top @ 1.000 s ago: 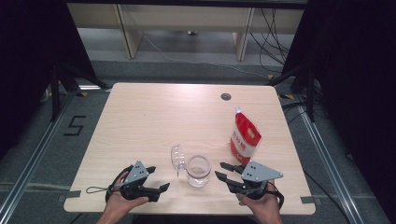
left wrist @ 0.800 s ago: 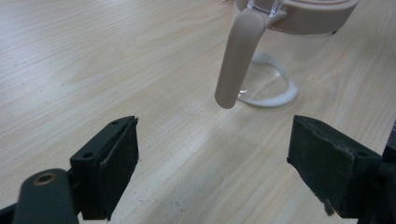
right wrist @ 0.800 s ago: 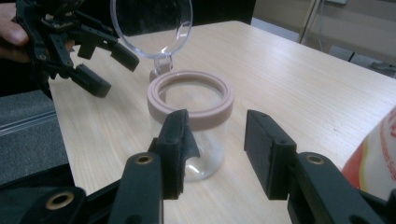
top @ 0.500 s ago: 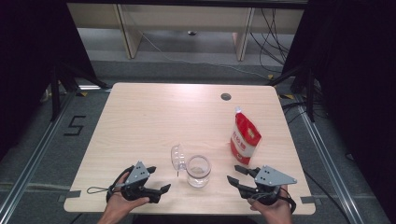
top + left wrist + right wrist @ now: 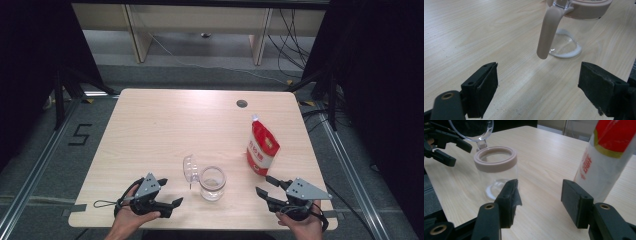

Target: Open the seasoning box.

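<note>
Clear glass jar point(image 5: 212, 182), its hinged lid point(image 5: 190, 169) flipped up for filling, stands beside the red-and-white pouch point(image 5: 262, 148); right gripper point(image 5: 266, 188) fingers have just been opening, empty; left gripper point(image 5: 169, 192) fingers wide, empty.

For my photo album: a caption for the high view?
Two open hand-held grippers flank a lidded glass jar beside a red pouch.

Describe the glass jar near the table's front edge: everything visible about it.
The jar is clear, glass by its look, with a beige collar round its mouth and a beige latch hanging down. Its hinged clear lid stands open. It looks empty and stands upright on the table, between the two grippers. Nothing touches it.
</note>
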`<act>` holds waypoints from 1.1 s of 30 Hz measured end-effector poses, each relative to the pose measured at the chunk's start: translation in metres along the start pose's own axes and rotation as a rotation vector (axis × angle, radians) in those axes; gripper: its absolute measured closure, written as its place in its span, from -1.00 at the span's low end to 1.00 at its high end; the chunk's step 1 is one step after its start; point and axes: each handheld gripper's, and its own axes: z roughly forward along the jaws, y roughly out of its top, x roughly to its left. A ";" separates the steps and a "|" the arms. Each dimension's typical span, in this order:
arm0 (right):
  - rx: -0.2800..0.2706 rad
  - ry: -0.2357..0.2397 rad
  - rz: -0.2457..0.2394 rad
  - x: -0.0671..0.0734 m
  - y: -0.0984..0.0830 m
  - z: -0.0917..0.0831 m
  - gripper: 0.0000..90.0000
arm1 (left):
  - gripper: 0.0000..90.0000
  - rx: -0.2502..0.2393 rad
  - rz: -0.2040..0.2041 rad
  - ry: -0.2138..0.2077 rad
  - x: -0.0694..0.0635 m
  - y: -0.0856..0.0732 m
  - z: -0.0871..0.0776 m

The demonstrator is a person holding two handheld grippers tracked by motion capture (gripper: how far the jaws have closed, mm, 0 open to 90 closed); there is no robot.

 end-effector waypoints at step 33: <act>0.007 -0.176 0.097 -0.047 -0.004 0.034 -0.19 | -0.65 0.004 0.018 0.001 0.001 0.001 0.001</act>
